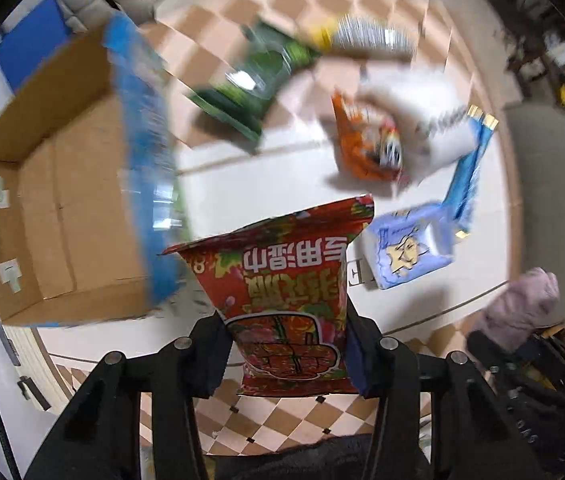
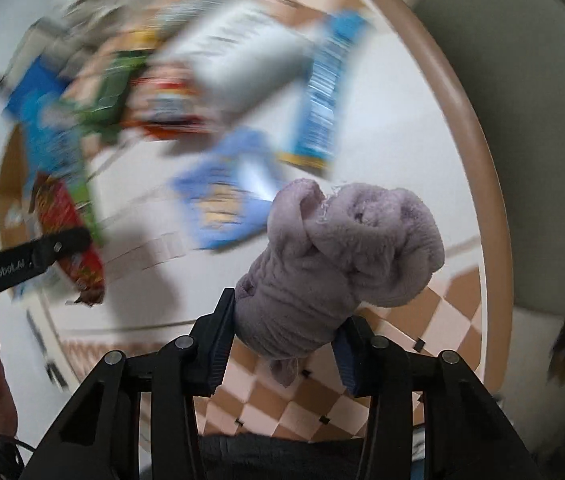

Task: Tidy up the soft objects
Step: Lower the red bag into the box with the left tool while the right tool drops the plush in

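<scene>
— Gripping the red packet [image 1: 288, 292], your left gripper [image 1: 284, 354] has it clamped above the table [image 1: 250, 184], beside the open cardboard box [image 1: 62, 184]. What lies beyond?

— You face a blurred scatter: a green packet [image 1: 256, 80], an orange packet [image 1: 366, 140], a pale blue tissue pack [image 1: 410, 250].

— And your right gripper [image 2: 282, 340]?

— Its jaws squeeze the lilac towel [image 2: 338, 256], lifted off the table, with the blue wrapper [image 2: 324, 96] beyond.

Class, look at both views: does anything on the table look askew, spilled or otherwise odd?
Nothing is spilled or damaged. Packets, such as the green packet and orange packet, lie scattered at odd angles on the table beside the open box, unsorted.
</scene>
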Tool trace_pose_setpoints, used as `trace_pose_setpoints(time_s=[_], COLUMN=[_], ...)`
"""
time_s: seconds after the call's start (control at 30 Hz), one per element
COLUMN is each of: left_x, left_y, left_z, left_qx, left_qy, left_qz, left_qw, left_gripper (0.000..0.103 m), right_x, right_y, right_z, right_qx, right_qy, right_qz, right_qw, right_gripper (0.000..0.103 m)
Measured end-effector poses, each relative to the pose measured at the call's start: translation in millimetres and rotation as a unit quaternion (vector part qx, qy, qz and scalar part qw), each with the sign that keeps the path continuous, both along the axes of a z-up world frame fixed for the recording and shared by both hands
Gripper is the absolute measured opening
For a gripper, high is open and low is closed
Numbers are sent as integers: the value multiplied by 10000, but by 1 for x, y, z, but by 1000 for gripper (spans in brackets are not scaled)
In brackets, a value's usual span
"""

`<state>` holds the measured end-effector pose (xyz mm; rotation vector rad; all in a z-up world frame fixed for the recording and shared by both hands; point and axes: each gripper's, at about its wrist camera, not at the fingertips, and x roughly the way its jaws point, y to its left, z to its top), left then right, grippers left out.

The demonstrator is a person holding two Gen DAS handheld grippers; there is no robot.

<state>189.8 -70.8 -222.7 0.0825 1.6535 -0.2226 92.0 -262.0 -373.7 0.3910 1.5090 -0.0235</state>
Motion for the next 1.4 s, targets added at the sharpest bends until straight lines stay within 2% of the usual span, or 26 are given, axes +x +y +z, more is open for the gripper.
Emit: trace_pose_setpoints(time_s=[0.03,0.1,0.13,0.17,0.27,0.37,0.5,0.6,0.8,0.97,1.2,1.27,1.3,1.37,1.4], left_x=[9,20,35,42,77,113,149,171,205,215,210,207,206,204,203], left_y=[3,39,35,49,90,143,204,244,277,276,268,271,273,277,278], left_z=[16,41,46,53,41,17,-16,-48,-116,-155,-176,-175,-174,-166,-160], left_qx=[-85,-239,-264,-295,-197,-64,57,127,-9,-85,-249,-384,-464,-519,-499], left_qy=[-87,-251,-285,-332,-435,-425,-227,-18,437,737,971,1039,1053,948,858], left_qz=[62,224,277,337,535,813,1036,1109,1192,936,770,901,975,1077,1087], left_qw=[9999,9991,9989,9984,9974,9958,9943,9937,9919,9928,9920,9897,9886,9883,9891], left_gripper=[45,45,45,45,45,45,45,45,45,45,45,52,56,76,81], right_x=[4,20,30,41,78,121,180,222,279,296,300,301,302,301,300], right_y=[13,41,60,80,124,174,244,295,375,410,416,417,423,426,425], right_z=[11,41,55,69,106,120,109,86,26,-9,-28,-29,-30,-29,-28], right_qx=[-10,18,69,119,163,93,91,62,-128,-256,-451,-509,-498,-448,-452], right_qy=[-109,-373,-495,-607,-886,-1034,-935,-767,-338,-87,49,68,87,146,146], right_qz=[169,555,732,905,1323,1588,1914,2145,2578,2813,2932,2921,2918,2871,2822], right_qw=[9998,9978,9961,9940,9871,9818,9770,9737,9655,9592,9550,9550,9551,9567,9582], right_gripper=[46,46,47,47,47,47,47,47,47,47,48,50,54,72,84])
